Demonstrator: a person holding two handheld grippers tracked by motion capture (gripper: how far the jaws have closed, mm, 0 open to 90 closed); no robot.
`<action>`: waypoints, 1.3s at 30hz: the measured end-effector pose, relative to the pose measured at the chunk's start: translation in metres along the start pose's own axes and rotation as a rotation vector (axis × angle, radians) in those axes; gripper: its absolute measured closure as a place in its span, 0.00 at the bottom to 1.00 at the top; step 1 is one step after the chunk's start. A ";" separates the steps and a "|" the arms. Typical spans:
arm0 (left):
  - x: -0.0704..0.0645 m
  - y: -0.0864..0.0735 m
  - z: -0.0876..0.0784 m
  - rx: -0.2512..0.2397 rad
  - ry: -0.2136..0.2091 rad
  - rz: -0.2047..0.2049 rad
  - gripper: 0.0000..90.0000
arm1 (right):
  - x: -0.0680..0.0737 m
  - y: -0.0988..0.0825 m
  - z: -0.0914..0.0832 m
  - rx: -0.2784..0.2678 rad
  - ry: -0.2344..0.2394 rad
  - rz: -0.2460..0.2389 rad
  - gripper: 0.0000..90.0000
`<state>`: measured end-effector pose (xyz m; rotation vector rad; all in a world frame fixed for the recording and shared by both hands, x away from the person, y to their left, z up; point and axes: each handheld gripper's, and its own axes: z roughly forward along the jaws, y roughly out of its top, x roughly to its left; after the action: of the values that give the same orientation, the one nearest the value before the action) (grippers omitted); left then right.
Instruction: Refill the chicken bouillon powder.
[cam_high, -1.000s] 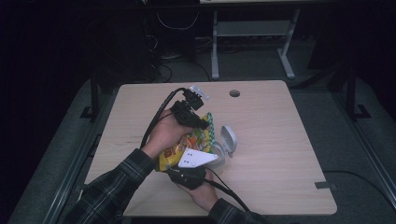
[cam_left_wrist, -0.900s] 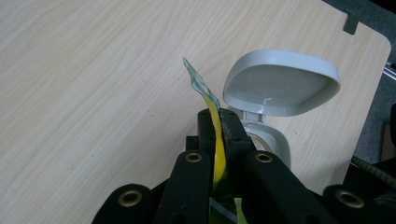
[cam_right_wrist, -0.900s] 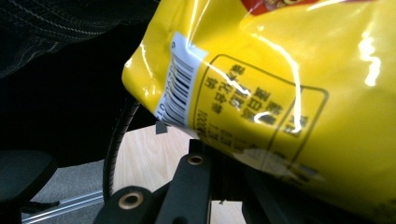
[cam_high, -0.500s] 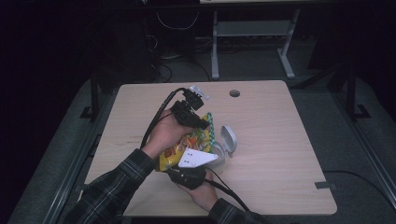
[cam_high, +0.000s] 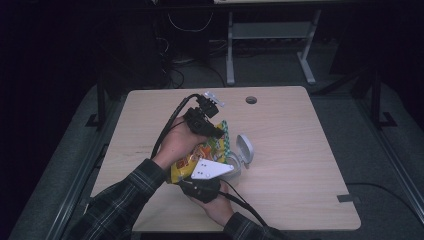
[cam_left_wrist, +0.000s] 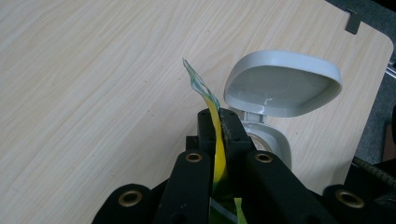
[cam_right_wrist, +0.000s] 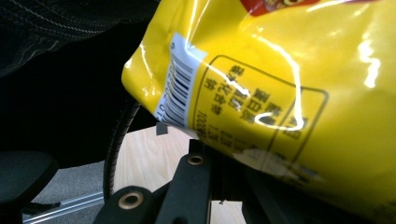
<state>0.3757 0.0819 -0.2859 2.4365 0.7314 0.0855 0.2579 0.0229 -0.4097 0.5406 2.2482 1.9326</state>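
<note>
left gripper (cam_left_wrist: 219, 122) clamped on snack bag (cam_high: 200, 155) top edge | right gripper (cam_high: 212, 175) clamped on bag's near end | open-lidded white container (cam_high: 242, 152) just right, on table (cam_high: 300, 165)

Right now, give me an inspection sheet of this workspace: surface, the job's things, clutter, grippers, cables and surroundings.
Surface: light wooden table, a round hole near its far edge, a small grey tab at its right front edge.
Job's things: yellow snack bag held up between both grippers; grey container on the table beside it, its hinged lid standing open.
Clutter: nothing seen.
Grippers: left gripper shut on the bag's thin top edge; right gripper shut on the bag's lower end.
Cables: black cable loops from the left gripper over the table; another trails from the right gripper toward the person.
Surroundings: dark room, grey floor, a metal frame beyond the table.
</note>
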 end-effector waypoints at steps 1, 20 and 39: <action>0.000 0.000 0.000 -0.002 0.001 -0.002 1.00 | 0.000 0.000 0.000 0.000 0.000 0.001 1.00; -0.001 0.004 0.002 0.013 0.005 0.000 1.00 | -0.001 0.001 -0.001 -0.010 0.003 0.014 1.00; -0.002 0.008 0.002 0.024 0.008 0.001 0.99 | -0.003 0.002 -0.002 -0.020 0.004 0.015 1.00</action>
<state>0.3789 0.0743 -0.2831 2.4605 0.7386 0.0871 0.2601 0.0202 -0.4074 0.5531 2.2314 1.9623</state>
